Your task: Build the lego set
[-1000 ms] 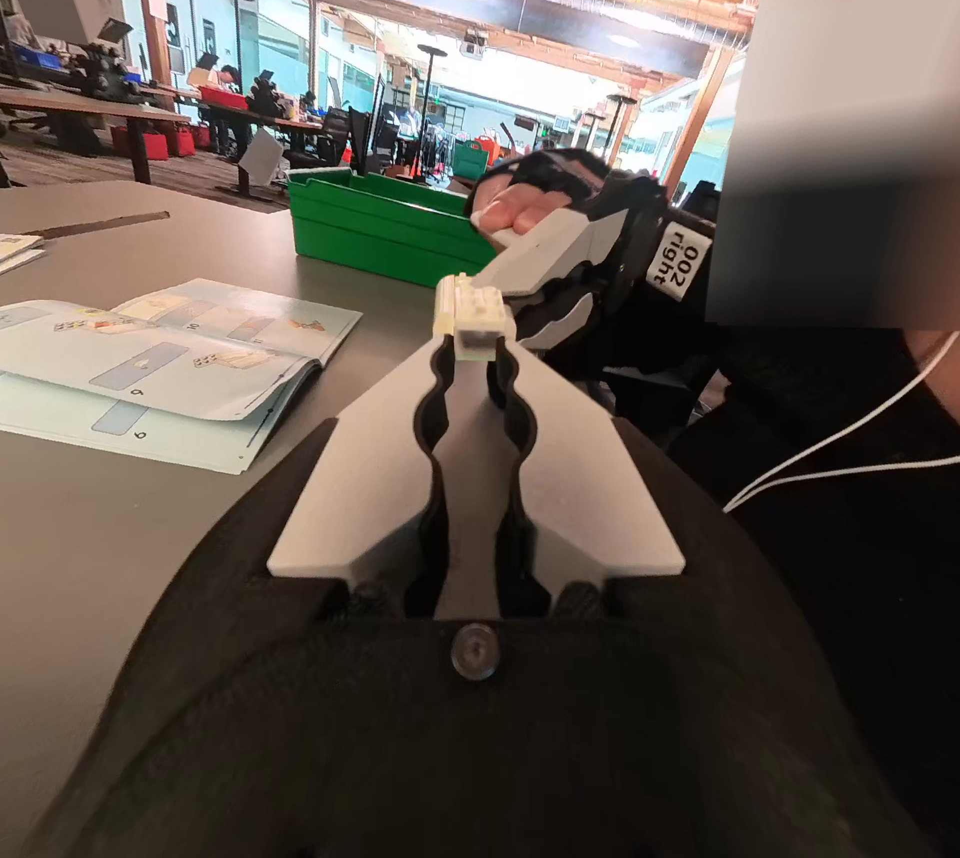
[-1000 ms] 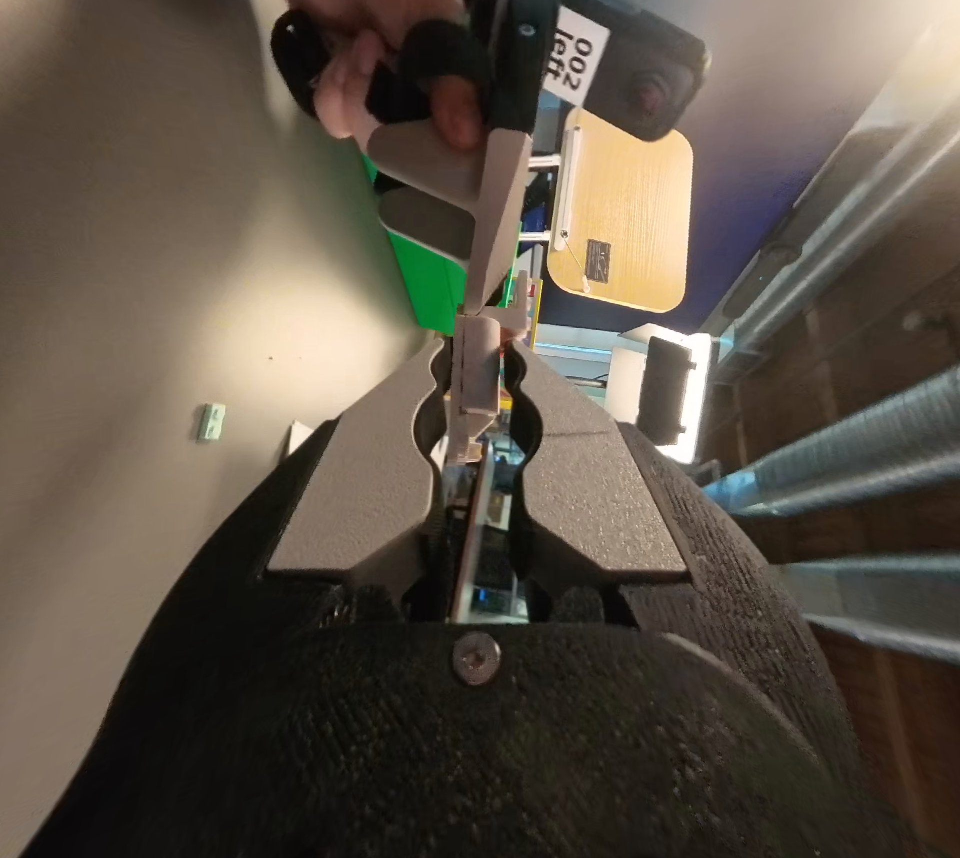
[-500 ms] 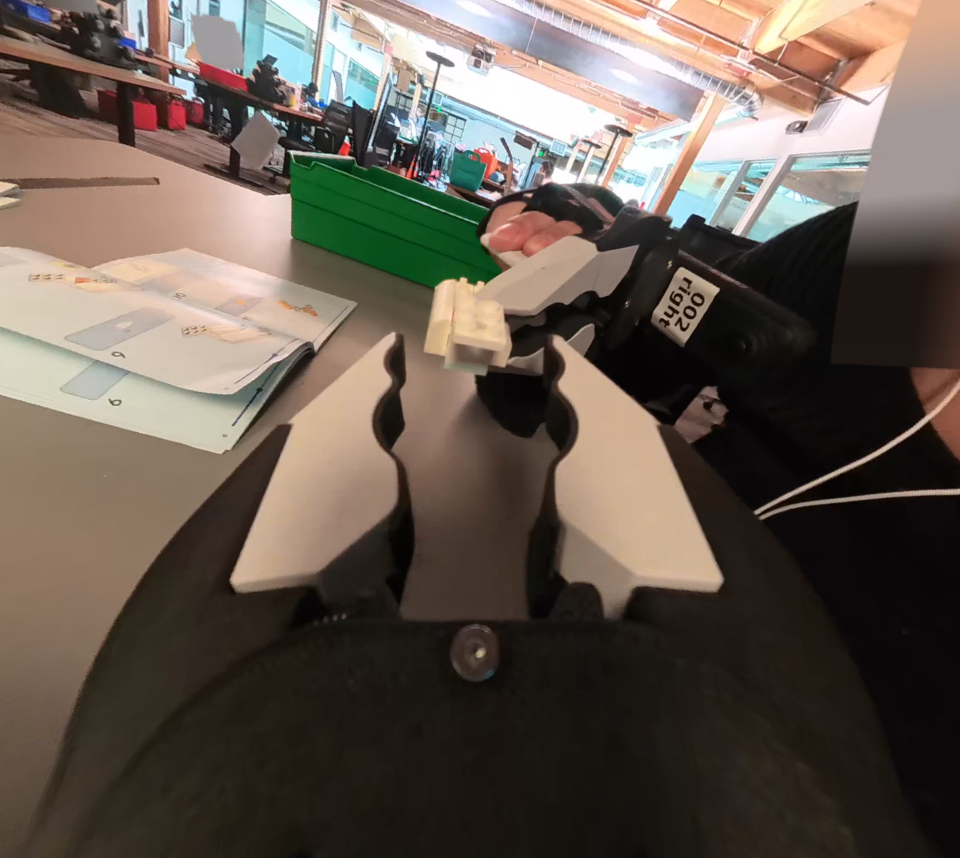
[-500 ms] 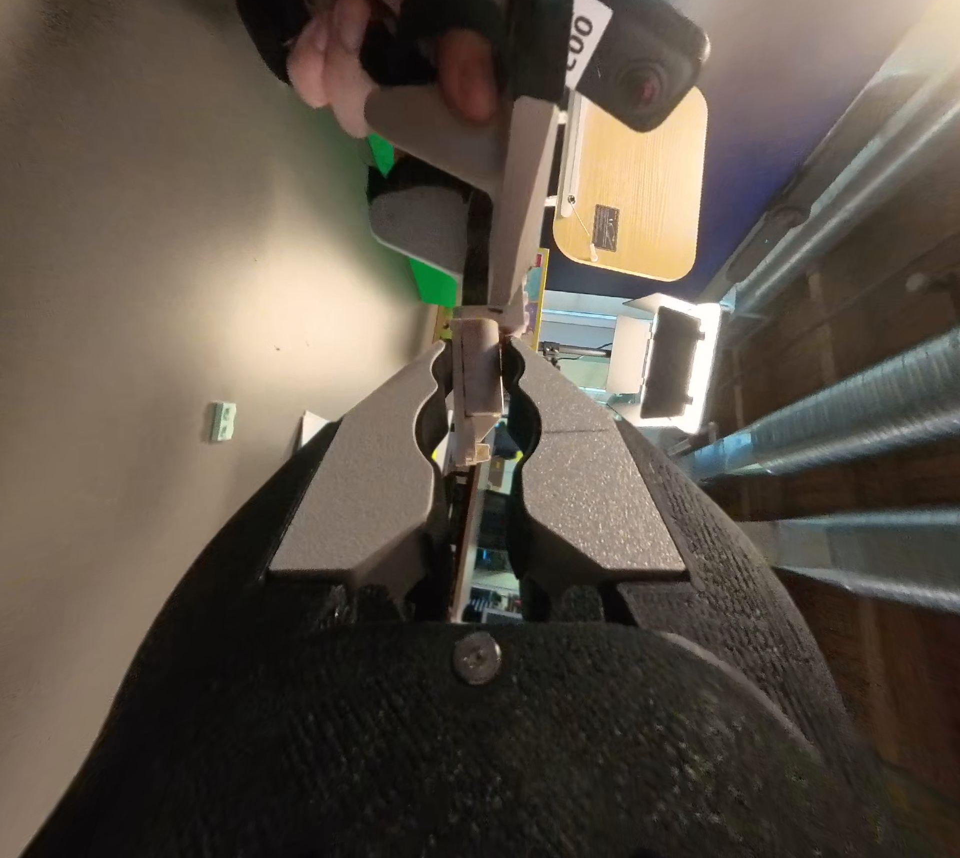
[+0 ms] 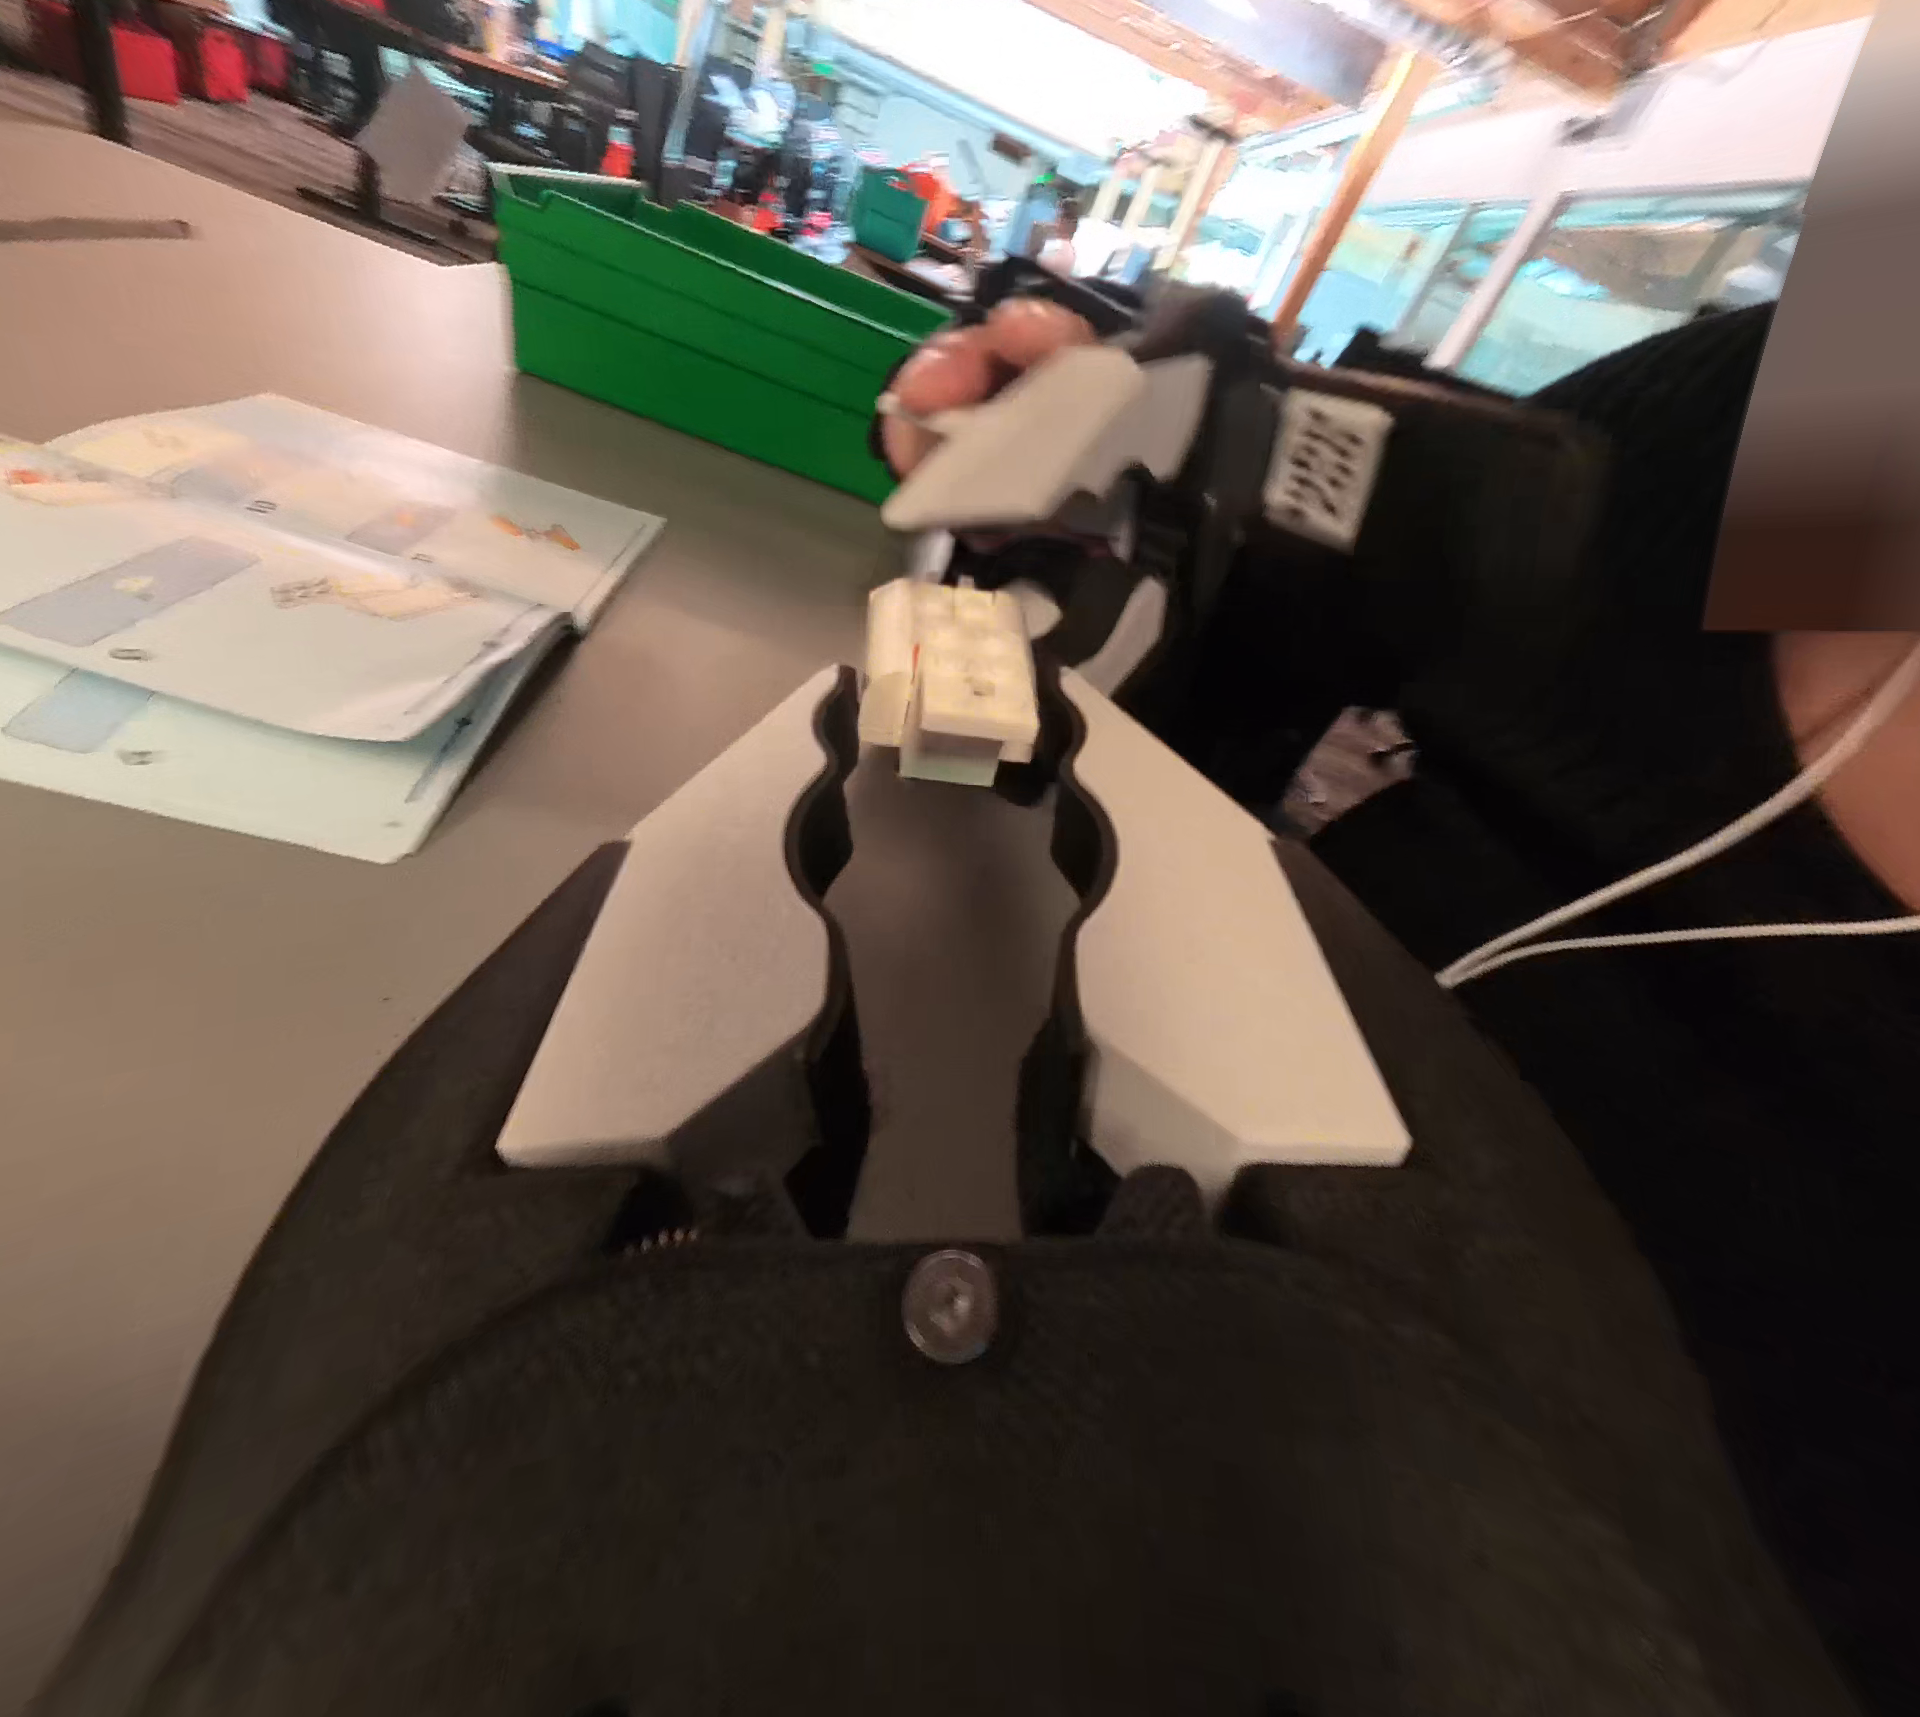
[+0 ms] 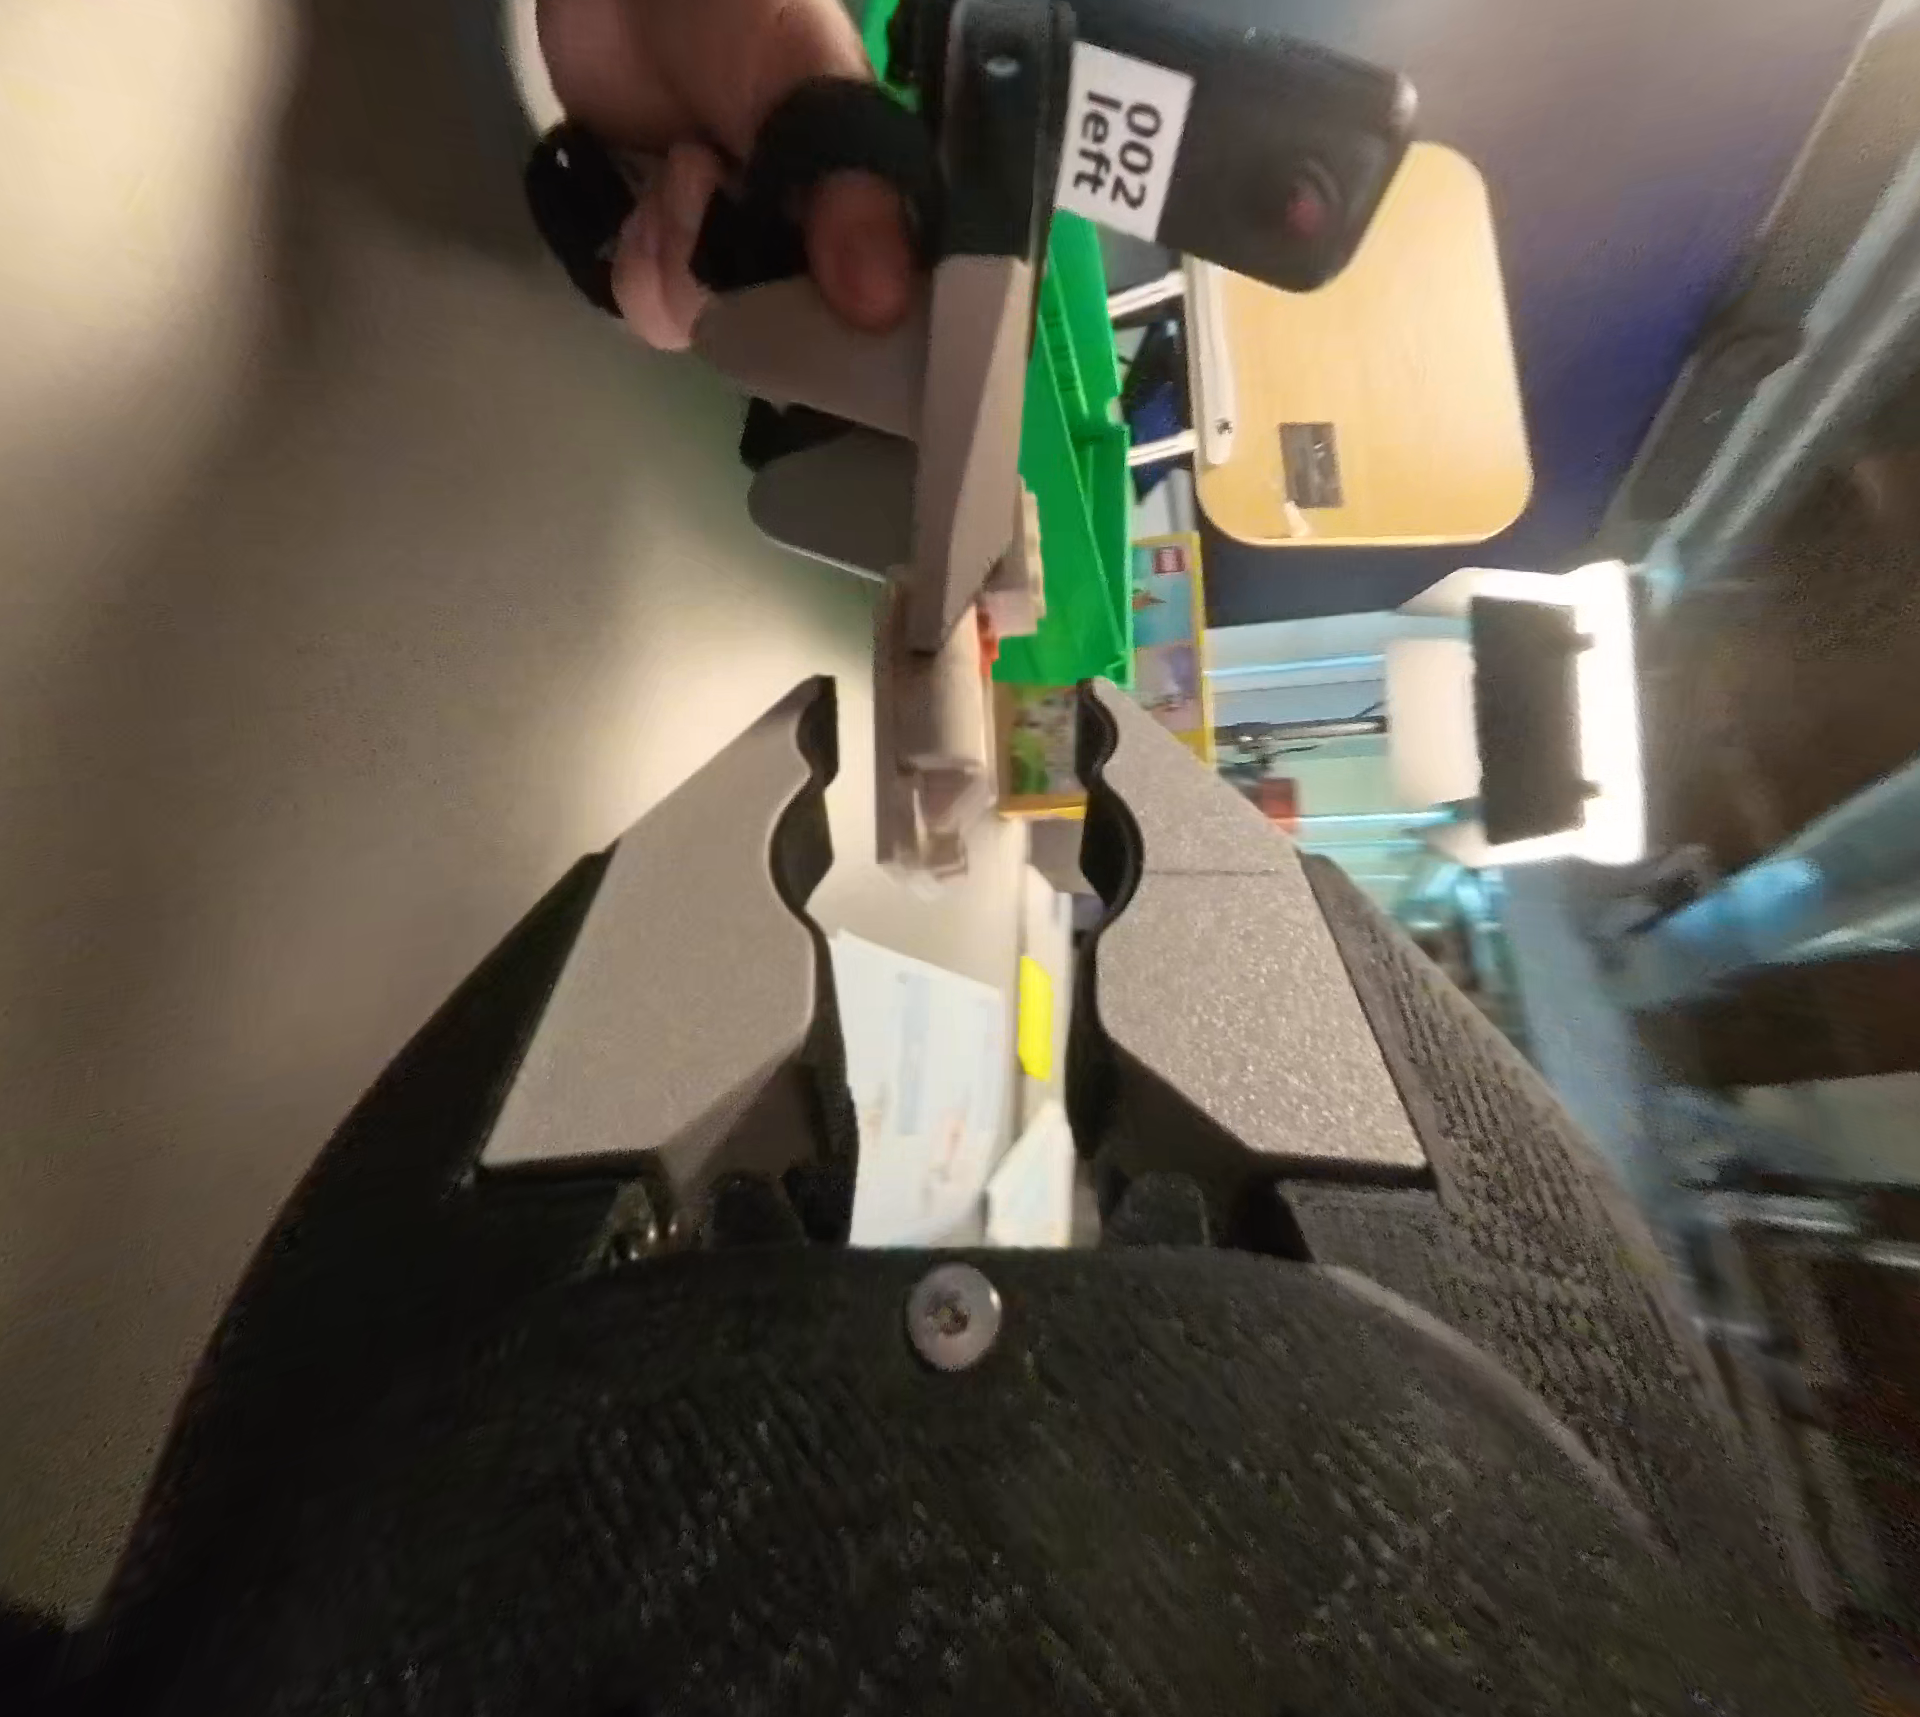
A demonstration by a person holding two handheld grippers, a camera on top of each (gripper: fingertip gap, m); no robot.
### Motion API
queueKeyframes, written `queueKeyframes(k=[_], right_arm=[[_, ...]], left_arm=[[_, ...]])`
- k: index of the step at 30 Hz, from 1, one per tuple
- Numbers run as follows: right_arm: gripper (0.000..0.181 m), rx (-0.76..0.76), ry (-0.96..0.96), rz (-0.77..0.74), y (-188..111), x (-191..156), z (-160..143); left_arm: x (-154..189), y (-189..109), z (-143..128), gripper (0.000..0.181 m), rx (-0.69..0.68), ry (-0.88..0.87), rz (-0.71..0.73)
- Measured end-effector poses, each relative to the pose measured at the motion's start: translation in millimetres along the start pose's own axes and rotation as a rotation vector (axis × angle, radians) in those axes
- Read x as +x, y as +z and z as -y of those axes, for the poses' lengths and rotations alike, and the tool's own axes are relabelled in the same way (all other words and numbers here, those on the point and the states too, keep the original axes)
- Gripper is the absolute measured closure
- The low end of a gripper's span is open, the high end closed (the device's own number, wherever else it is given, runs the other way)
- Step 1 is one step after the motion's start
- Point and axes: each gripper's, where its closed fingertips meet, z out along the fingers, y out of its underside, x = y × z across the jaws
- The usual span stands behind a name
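A small white lego assembly (image 5: 956, 670) is held in the air above the grey table (image 5: 208, 940). My left gripper (image 5: 951, 701) is shut on it, one finger on each side. My right gripper (image 5: 977, 566) comes in from the right just behind it with its jaws apart. In the right wrist view my right gripper (image 6: 956, 711) is open. The assembly (image 6: 925, 774) hangs between its fingers with a gap on both sides. The left gripper (image 6: 925, 618) grips the assembly from above.
An open instruction booklet (image 5: 291, 587) lies on the table at the left. A green bin (image 5: 675, 337) stands behind it. A person's dark sleeve and a white cable (image 5: 1558, 929) are at the right. A picture box (image 6: 1169, 639) stands beyond the bin. The grippers are tip to tip, or close to it.
The assembly has passed from my right gripper to my left. Half a second ago the left was open and the right held it. Now the left is shut on it and the right has opened.
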Motion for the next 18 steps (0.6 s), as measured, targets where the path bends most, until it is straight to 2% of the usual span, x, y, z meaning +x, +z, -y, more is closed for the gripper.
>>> queueKeyframes(k=[5, 8, 10, 12, 15, 18], right_arm=[[0.122, 0.194, 0.277, 0.157, -23.9, 0.9, 9.3], [0.124, 0.234, 0.532, 0.258, -36.2, 3.4, -5.9], [0.127, 0.158, 0.758, 0.324, -33.3, -3.6, -32.6], [0.128, 0.010, 0.848, 0.384, -24.8, -27.0, -58.5], [0.140, -0.049, 0.877, 0.512, -15.9, -62.1, -61.9], [0.149, -0.024, 0.992, 0.584, -6.3, -70.7, -60.4]], left_arm=[[5.4, 0.4, 0.0, 0.147, -0.001, 0.001, -0.046], [2.9, -0.8, -3.1, 0.147, -0.030, 0.027, -0.030], [0.7, -3.3, -13.5, 0.147, -0.097, 0.090, 0.004], [0.9, -7.3, -26.0, 0.147, -0.168, 0.159, 0.025], [0.4, -9.4, -35.6, 0.147, -0.225, 0.186, 0.018], [-0.8, -9.5, -34.6, 0.147, -0.221, 0.142, 0.000]])
